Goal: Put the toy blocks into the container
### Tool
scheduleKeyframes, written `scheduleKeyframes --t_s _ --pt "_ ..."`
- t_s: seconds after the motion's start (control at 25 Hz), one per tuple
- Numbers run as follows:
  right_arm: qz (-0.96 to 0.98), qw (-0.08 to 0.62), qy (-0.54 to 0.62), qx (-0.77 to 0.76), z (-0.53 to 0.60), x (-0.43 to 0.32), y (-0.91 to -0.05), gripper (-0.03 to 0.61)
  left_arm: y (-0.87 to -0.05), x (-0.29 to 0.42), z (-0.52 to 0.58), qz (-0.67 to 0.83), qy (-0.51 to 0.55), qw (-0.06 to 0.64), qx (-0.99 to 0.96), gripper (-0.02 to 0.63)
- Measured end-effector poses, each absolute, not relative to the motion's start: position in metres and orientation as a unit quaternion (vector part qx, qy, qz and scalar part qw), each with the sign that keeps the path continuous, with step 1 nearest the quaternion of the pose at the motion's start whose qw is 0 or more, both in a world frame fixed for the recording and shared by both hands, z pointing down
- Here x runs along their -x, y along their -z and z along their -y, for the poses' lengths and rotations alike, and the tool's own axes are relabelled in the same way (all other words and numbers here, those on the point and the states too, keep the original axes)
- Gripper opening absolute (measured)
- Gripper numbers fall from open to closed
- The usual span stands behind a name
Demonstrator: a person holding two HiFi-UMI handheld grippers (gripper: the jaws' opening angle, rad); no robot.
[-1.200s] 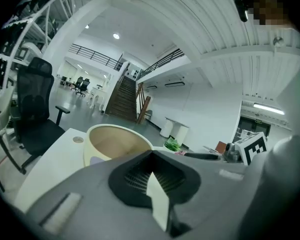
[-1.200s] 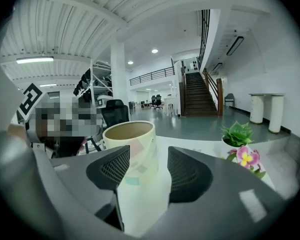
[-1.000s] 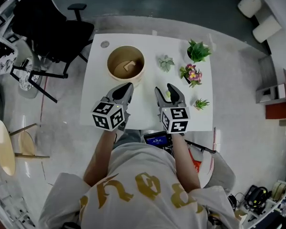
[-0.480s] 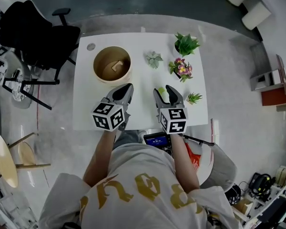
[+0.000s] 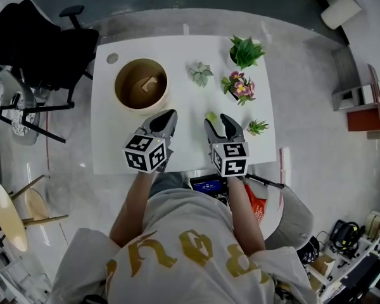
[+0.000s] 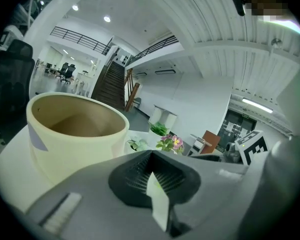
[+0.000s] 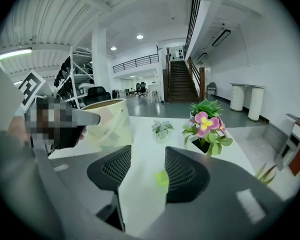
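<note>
Holds the left gripper [image 5: 166,116] clenched on nothing, pads pressed together, low over the near part of the table [image 5: 183,138]. Holds the right gripper [image 5: 218,121] beside it, released, jaws standing apart and empty, aimed at a small green block [image 5: 211,115] that lies flat on the table just ahead of the gap and touches neither pad. Finds one pale wooden block [image 5: 147,85] already lying in the round beige container [image 5: 118,97], which stands at the far left of the table, near the left gripper. Judges the task partly done: green block not yet picked up, then to be carried leftward and dropped in. Shows no other loose block anywhere. Shares the white tabletop with four small potted plants [image 5: 239,86] grouped at the far right, well apart from the container. Looks out beyond onto a glossy pale floor, a black office chair [image 5: 44,43] to the left, a round wooden stool [image 5: 6,217], and a bright open hall with a staircase [image 7: 180,81].
</note>
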State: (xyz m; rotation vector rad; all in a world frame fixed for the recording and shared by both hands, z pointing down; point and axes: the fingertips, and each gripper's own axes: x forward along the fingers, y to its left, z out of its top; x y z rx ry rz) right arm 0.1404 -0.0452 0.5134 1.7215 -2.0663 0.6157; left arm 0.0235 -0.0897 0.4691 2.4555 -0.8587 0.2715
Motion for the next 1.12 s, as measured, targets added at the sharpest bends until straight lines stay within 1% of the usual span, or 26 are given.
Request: scheduleKeyframes --t_s 0.52,1.12 --pt "0.717 0.242 -0.258 -0.600 0.043 -0.155 -0.564 0.232 -0.512 -0.041 0.094 0.291 -0.152 0.279 -0.902 0.001" --pt "0.700 0.299 -0.283 -0.584 0.050 -0.165 -0.610 0.230 -0.549 -0.070 0.097 0.243 -0.177 0.312 -0.901 0.001"
